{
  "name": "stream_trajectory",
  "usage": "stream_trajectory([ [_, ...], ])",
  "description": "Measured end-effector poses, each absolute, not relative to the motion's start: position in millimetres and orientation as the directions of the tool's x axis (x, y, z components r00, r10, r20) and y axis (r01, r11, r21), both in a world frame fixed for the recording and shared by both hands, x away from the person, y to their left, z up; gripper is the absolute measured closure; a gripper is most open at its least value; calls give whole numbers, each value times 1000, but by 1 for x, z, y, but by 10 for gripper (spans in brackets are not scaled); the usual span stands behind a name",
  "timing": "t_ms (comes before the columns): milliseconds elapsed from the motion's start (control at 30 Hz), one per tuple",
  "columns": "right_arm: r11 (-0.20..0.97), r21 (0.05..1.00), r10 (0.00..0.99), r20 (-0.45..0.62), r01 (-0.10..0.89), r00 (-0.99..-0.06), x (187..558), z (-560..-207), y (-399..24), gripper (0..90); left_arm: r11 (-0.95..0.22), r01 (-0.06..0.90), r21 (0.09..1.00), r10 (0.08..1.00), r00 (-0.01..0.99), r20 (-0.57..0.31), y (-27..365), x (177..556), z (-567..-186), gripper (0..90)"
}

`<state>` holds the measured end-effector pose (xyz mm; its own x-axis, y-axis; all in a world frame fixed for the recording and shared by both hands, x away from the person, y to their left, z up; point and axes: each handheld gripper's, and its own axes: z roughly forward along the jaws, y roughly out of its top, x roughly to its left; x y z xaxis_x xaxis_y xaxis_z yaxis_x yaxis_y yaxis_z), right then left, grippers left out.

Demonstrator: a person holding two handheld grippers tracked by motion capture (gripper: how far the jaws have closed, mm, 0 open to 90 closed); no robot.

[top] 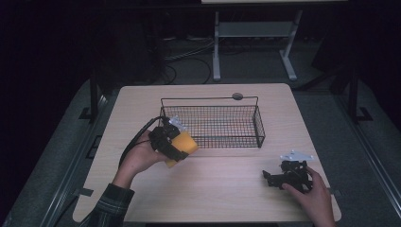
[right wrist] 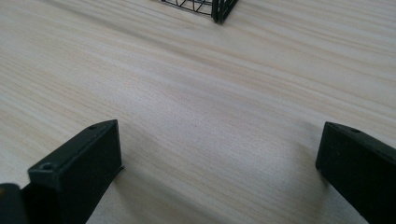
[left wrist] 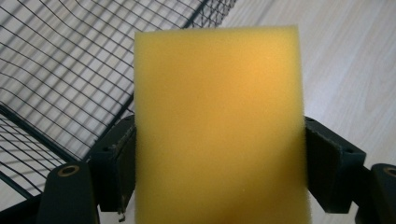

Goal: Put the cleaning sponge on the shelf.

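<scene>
Sponge (left wrist: pixel 217 126) is pinched across its width by the left gripper (top: pixel 171 142), its long axis running away from the jaws toward the basket (top: pixel 259 124). In the high view it is held above the table (top: pixel 227 189), just off the basket's front left corner, tilted up to the right. Bare tabletop is seen in front of the basket. The right gripper (top: pixel 276 177) is rested near the right edge, jaws spread with nothing between.
</scene>
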<state>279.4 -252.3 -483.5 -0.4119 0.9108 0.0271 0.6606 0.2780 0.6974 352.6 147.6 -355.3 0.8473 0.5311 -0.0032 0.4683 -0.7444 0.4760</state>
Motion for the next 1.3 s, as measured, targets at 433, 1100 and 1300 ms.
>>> stream_trajectory([
  [433,279,697,911,26,661,-412,279,-484,-252,0,-733,462,499,541,841,17,140,377,-346,224],
  [1100,278,696,911,27,662,-411,279,-484,-252,0,-724,471,505,576,815,66,131,422,-338,224],
  [1300,279,696,911,27,661,-412,279,-484,-252,0,-714,479,510,591,803,73,131,435,-341,224],
])
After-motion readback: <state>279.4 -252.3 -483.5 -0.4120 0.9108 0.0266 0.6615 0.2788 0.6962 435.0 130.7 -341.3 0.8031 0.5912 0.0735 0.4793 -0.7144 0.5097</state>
